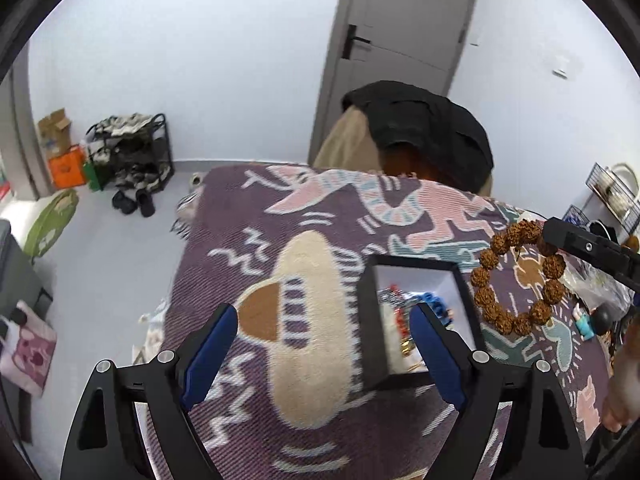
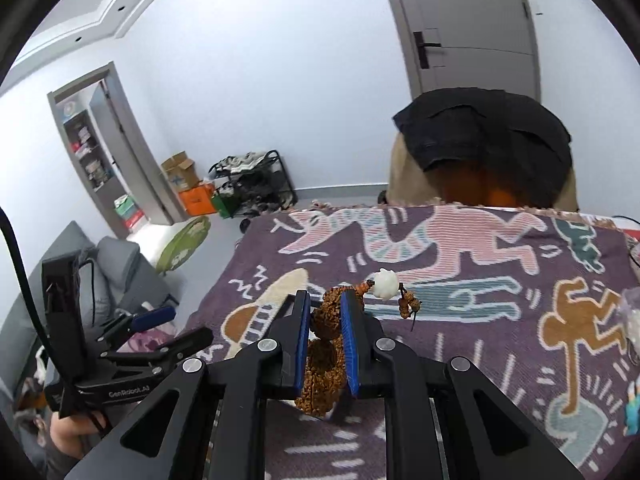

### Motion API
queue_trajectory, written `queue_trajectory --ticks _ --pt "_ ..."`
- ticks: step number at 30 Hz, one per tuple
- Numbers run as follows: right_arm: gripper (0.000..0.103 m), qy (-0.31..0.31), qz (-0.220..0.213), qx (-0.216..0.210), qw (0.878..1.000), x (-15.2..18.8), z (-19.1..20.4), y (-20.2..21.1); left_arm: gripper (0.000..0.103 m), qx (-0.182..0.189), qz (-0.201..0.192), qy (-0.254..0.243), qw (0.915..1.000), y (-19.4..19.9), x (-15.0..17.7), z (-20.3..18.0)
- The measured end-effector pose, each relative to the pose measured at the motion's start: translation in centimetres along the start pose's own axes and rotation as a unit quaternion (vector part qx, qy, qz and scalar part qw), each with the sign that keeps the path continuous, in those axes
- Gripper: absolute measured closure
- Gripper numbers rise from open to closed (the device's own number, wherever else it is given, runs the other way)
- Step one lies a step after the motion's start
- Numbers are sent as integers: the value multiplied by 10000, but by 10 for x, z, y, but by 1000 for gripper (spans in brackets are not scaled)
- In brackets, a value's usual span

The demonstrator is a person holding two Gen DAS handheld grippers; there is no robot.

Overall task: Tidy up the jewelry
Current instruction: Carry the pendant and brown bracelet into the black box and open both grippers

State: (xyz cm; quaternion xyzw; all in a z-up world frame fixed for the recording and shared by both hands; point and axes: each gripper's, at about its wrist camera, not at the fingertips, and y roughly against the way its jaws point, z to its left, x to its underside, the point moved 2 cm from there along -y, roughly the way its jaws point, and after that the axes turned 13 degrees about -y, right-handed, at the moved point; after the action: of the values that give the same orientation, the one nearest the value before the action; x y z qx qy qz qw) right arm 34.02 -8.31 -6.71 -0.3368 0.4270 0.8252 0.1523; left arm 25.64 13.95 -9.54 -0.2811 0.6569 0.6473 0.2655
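Low in the left wrist view, the left gripper [image 1: 324, 344] spreads wide over a patterned blanket [image 1: 280, 220], beside a black jewelry box [image 1: 468, 300]. At center right hangs a brown bead bracelet [image 1: 516, 276]. Bottom center of the right wrist view, the right gripper [image 2: 325, 320] pinches that bracelet [image 2: 322, 364].

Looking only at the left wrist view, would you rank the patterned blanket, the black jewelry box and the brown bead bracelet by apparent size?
1. patterned blanket
2. black jewelry box
3. brown bead bracelet, though hanging nearer the camera may enlarge it.
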Motion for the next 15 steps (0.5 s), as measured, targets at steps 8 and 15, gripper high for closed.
queue_trajectory --ticks 8,15 --pt "74 37 250 -97 9996 1 23 -28 15 -142 29 353 9993 8 21 31" --pt "31 -1 182 -67 9998 4 17 -16 15 -175 -54 425 9989 15 27 32"
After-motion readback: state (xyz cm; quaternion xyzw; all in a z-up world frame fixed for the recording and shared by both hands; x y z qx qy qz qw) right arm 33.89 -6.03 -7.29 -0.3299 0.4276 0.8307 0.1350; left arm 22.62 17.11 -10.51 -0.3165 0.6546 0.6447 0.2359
